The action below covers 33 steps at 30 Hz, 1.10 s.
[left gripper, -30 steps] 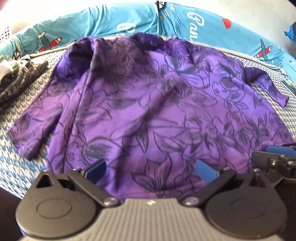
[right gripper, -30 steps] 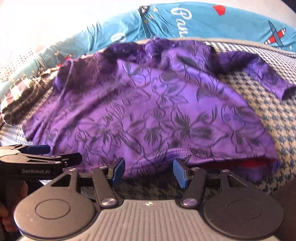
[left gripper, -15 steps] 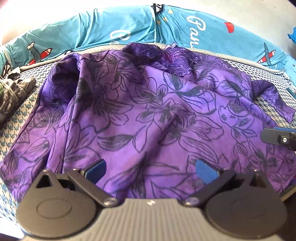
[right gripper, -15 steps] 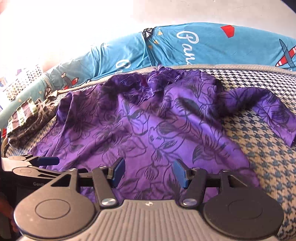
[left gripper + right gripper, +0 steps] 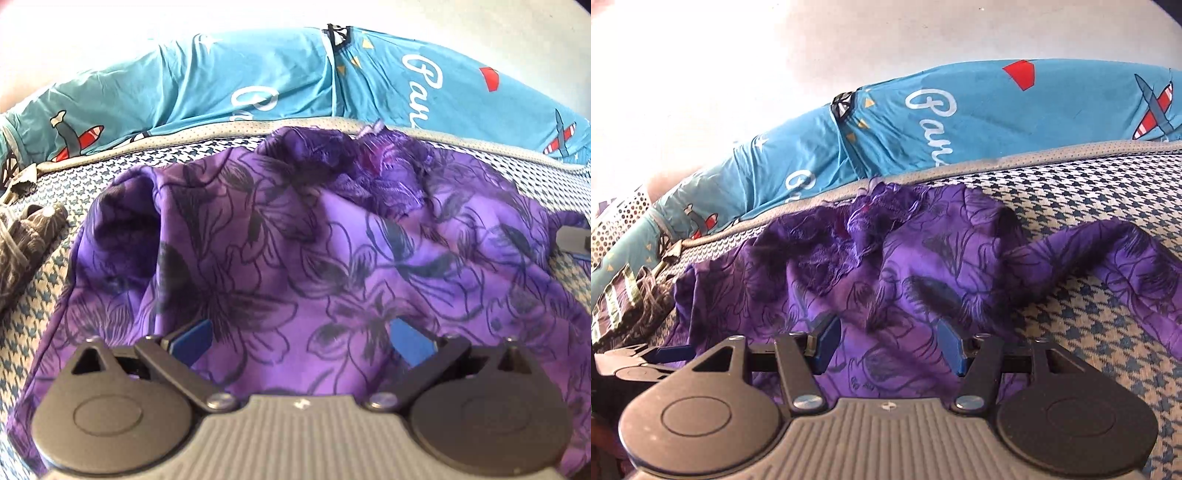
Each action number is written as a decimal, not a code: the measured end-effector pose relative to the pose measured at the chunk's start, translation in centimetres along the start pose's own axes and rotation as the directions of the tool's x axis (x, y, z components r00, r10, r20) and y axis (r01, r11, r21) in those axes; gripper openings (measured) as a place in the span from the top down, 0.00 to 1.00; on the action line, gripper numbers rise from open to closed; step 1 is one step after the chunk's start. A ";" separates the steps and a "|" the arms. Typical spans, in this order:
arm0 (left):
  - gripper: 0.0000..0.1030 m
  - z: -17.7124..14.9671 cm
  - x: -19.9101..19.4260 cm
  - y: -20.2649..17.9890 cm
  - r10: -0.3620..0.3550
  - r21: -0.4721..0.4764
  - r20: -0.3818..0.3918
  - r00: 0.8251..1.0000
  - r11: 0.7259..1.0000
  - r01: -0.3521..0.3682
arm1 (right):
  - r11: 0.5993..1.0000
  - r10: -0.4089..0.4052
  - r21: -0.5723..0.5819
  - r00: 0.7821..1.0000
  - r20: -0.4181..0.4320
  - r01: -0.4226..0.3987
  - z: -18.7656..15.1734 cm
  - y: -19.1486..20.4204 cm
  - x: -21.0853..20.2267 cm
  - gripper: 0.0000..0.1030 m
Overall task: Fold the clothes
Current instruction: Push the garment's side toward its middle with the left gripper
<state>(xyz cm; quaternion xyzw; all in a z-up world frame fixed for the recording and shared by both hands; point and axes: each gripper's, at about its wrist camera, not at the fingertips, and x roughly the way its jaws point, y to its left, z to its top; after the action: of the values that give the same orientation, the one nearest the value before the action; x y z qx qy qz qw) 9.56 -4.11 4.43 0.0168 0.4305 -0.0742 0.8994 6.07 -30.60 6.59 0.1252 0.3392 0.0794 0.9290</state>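
Grippers are hovering side by side over the near part of the purple floral top [image 5: 332, 266]: left gripper [image 5: 301, 338] and right gripper [image 5: 888, 345] both showing fingers spread, fabric under the gap, nothing pinched. Top is lying rumpled on the houndstooth cover [image 5: 1108, 192], right sleeve [image 5: 1126, 258] trailing right, dark folded garment [image 5: 22, 251] sitting far left, teal printed sheet [image 5: 258, 81] running along the far edge.

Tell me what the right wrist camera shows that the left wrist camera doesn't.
Only the right wrist view shows the shirt's long sleeve trailing over the checked cover and a perforated white basket. Only the left shows the shirt's other shoulder. Both show the purple floral shirt, the teal pillows and the dark patterned garment.
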 end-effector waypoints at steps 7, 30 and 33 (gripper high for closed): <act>0.00 2.2 2.3 0.2 -0.008 -0.030 0.007 1.000 1.000 0.008 | 0.995 -0.082 0.055 0.994 0.066 0.078 4.7 -2.7 2.8 0.44; 0.00 5.3 7.2 1.8 -0.041 -0.071 -0.038 0.998 0.997 0.038 | 0.993 -0.110 0.046 0.993 -0.049 0.112 9.6 -8.7 16.1 0.37; 0.00 5.4 7.5 1.7 -0.043 -0.070 -0.051 0.998 0.997 0.039 | 0.992 -0.126 -0.009 0.991 -0.055 0.125 9.4 -8.1 17.1 0.36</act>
<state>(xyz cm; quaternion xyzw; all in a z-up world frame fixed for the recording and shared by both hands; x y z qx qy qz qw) 18.60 -3.84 1.97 -0.0213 0.4563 -0.0771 0.8862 25.62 -36.07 0.78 0.0987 0.3718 0.0252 0.9227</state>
